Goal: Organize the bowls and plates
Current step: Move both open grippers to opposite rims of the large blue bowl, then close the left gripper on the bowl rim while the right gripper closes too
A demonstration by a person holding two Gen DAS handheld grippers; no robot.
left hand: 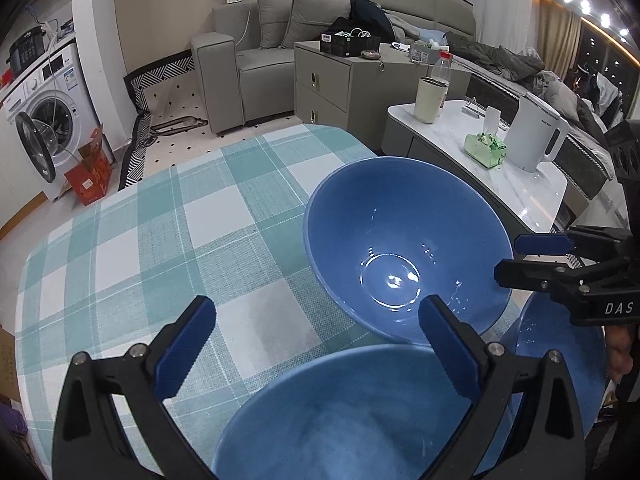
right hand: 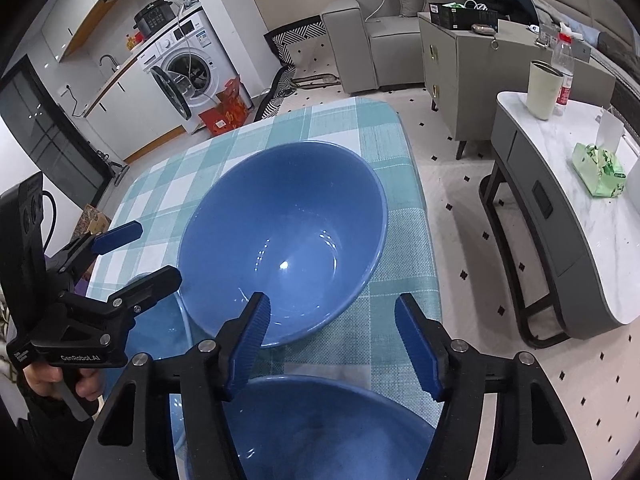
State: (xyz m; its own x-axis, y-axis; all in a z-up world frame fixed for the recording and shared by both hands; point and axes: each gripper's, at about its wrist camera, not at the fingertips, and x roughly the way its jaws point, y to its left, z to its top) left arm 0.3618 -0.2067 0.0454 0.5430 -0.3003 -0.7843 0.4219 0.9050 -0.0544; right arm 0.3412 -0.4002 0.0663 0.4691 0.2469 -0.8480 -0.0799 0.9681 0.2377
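At the bottom of the left wrist view, the left gripper hangs with jaws apart over a blue bowl cut off by the frame's lower edge. In the right wrist view the right gripper is likewise spread wide over a partly hidden near bowl. Beyond, mid-frame, a large blue bowl sits on the checked tablecloth.

three blue bowls on the checked tablecloth, two grippers.
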